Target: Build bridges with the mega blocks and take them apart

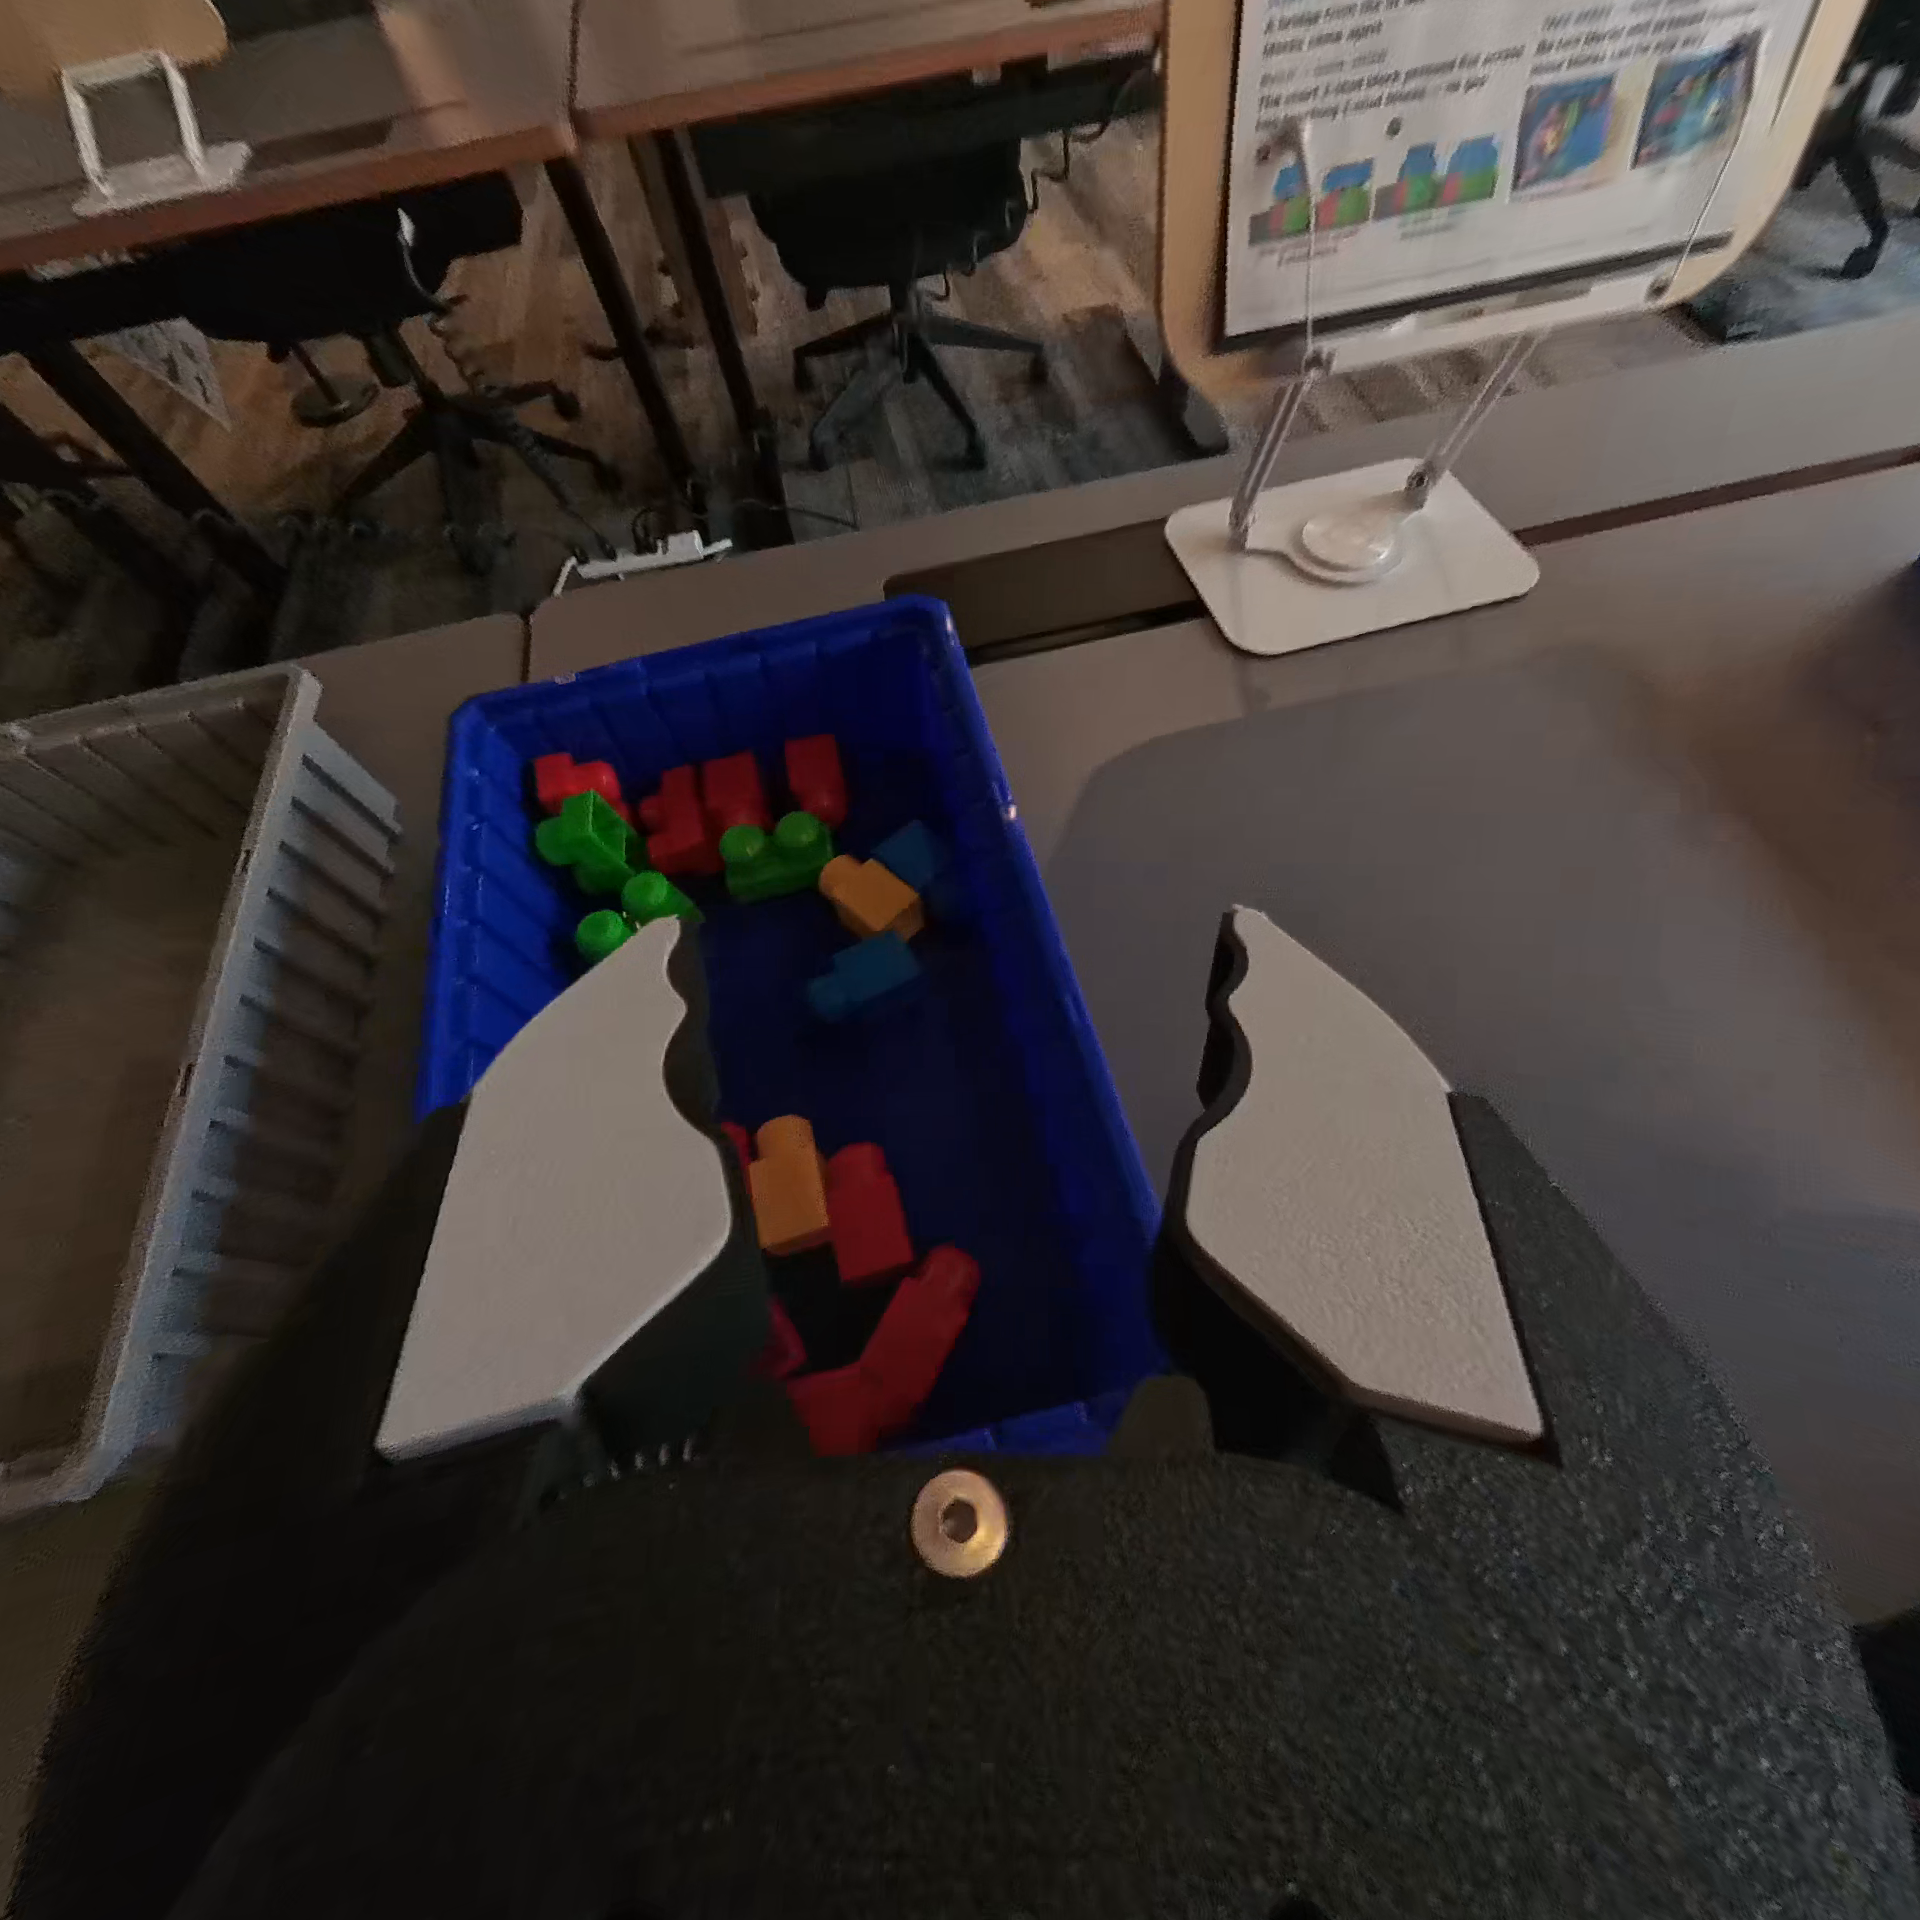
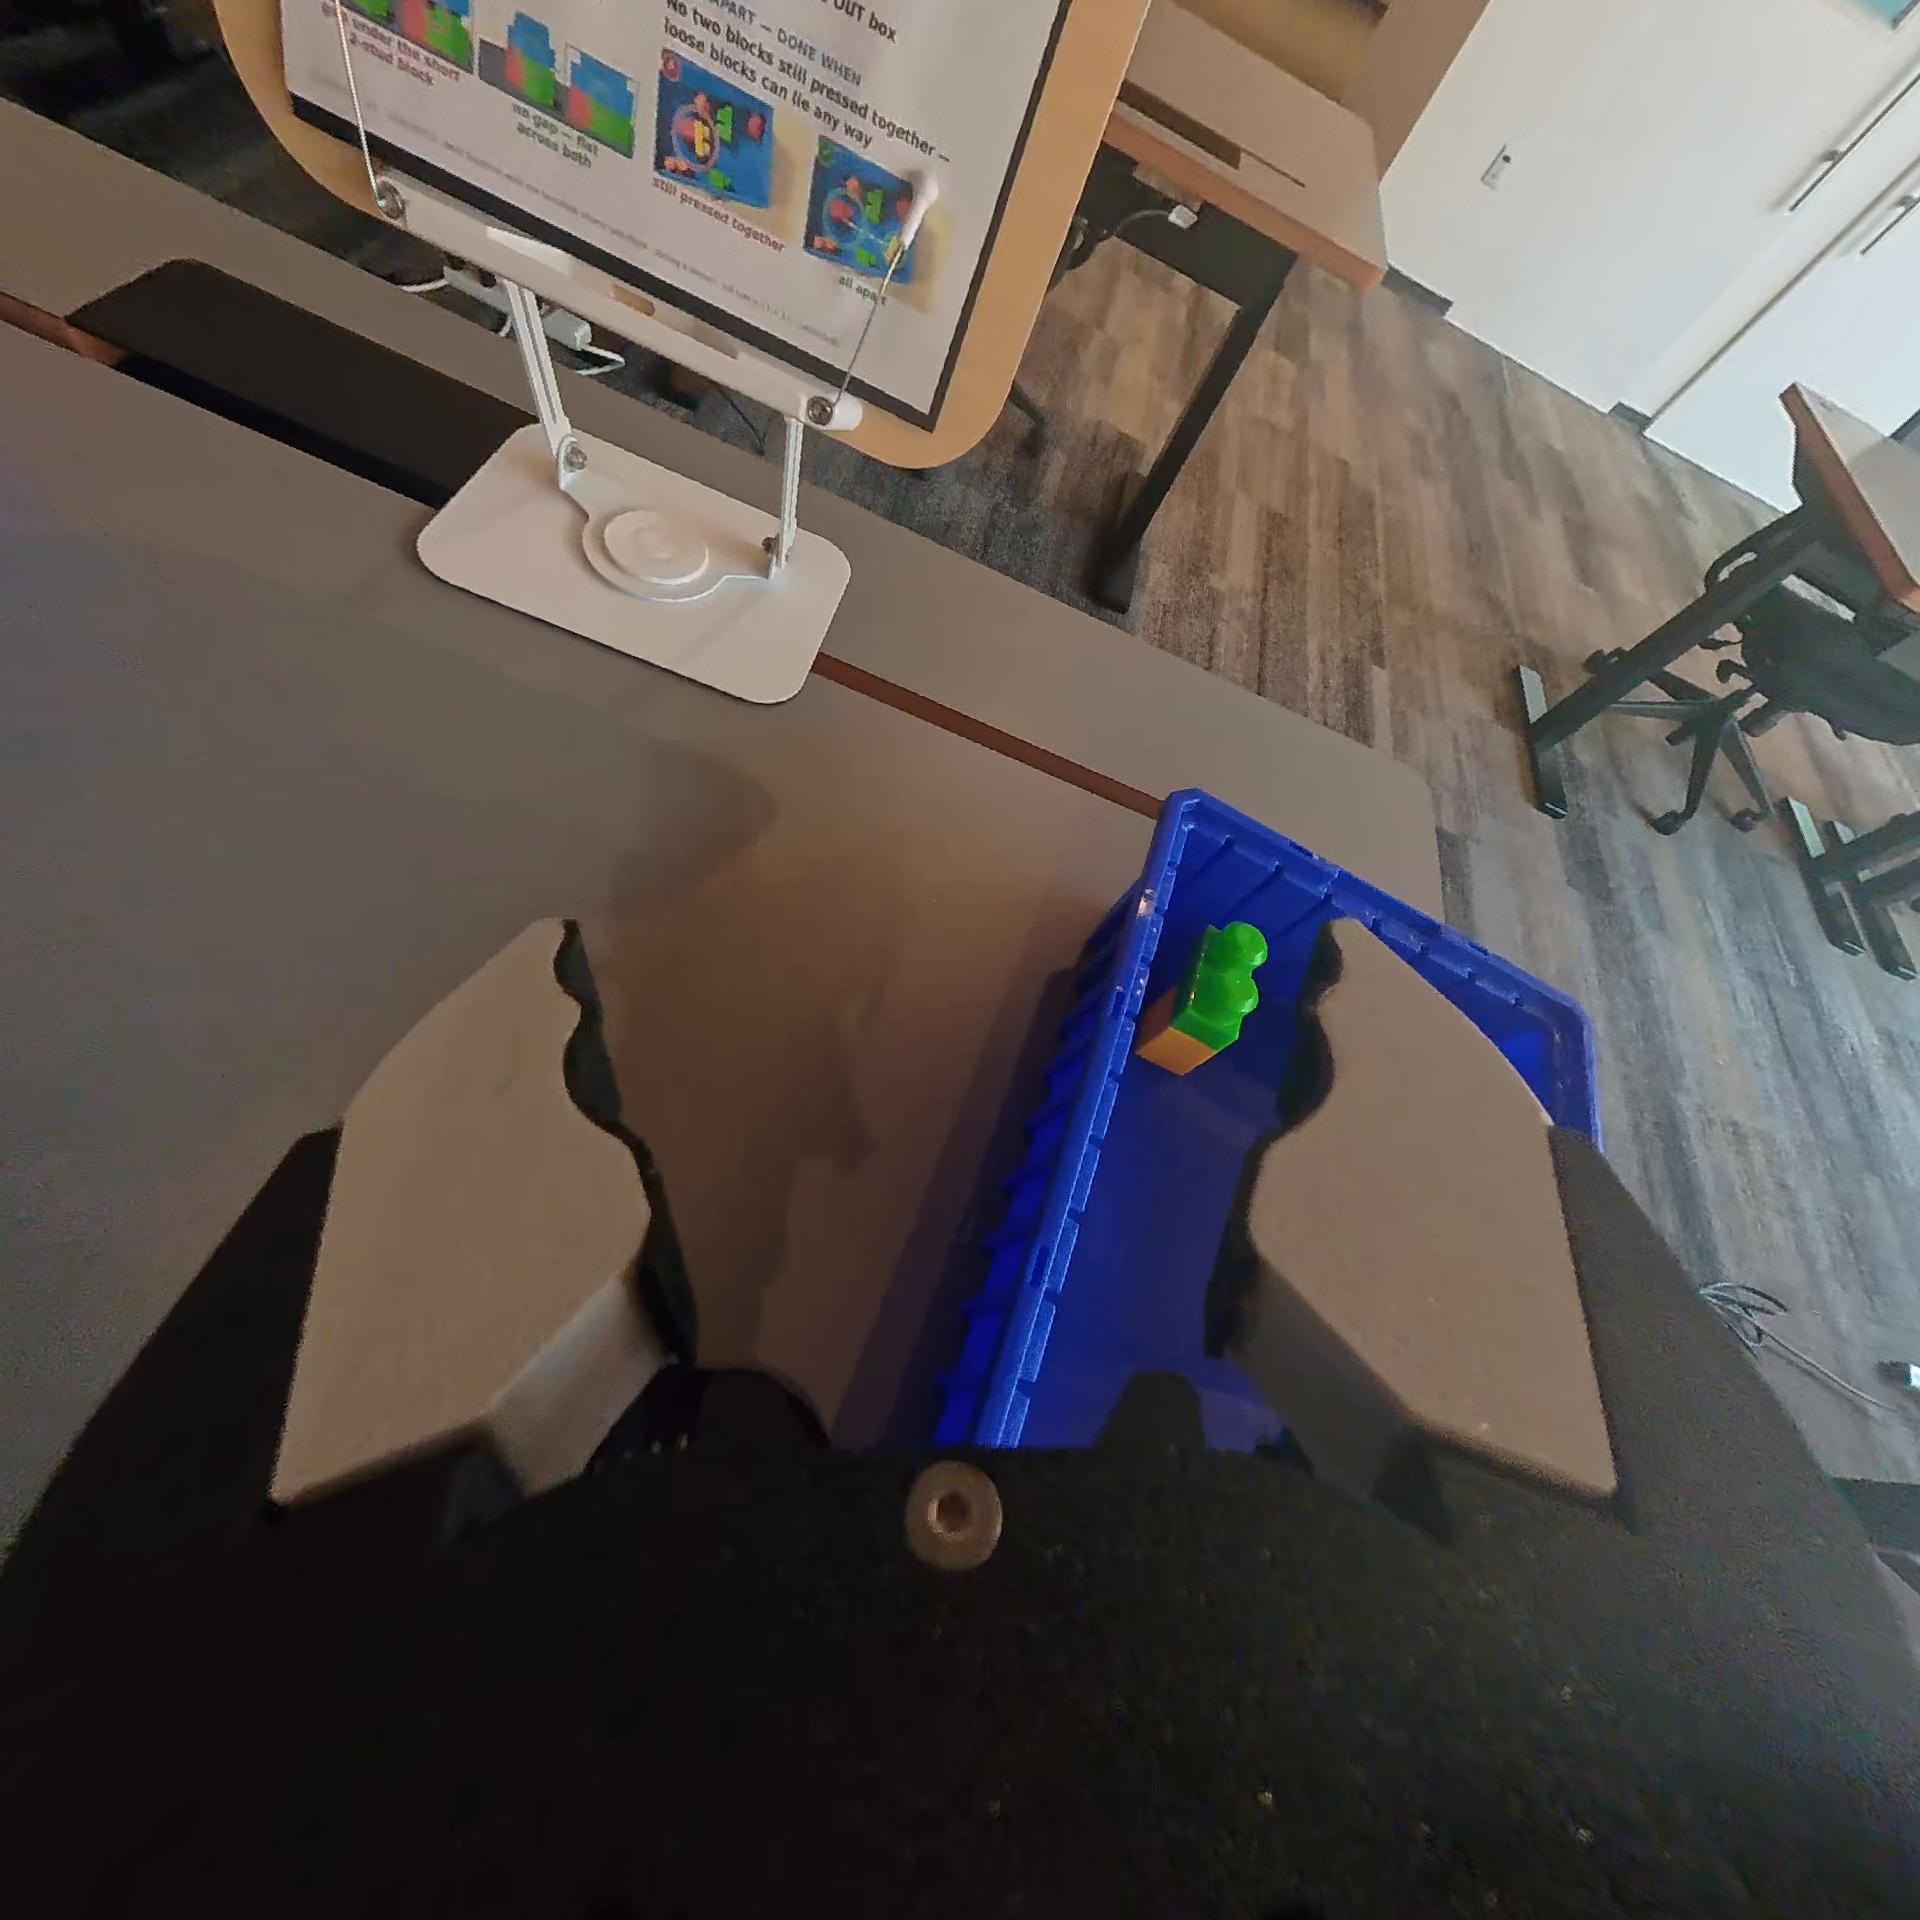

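Note:
In the left wrist view a blue bin (image 1: pixel 997 831) holds several loose blocks: red ones (image 1: pixel 717 800) and green ones (image 1: pixel 774 857) at the far end, orange (image 1: pixel 873 896) and blue (image 1: pixel 862 977) in the middle, red and orange (image 1: pixel 831 1195) at the near end. My left gripper (image 1: pixel 956 935) is open and empty above this bin. In the right wrist view a second blue bin (image 2: pixel 1101 1091) holds a green block on an orange block (image 2: pixel 1210 1003) at its far end. My right gripper (image 2: pixel 945 935) is open and empty, over that bin's left wall.
A grey ribbed bin (image 1: pixel 260 1039) stands left of the blue bin. A white stand with an instruction sheet (image 1: pixel 1351 561) sits at the table's back edge; it also shows in the right wrist view (image 2: pixel 634 571). Office chairs and desks lie beyond the table.

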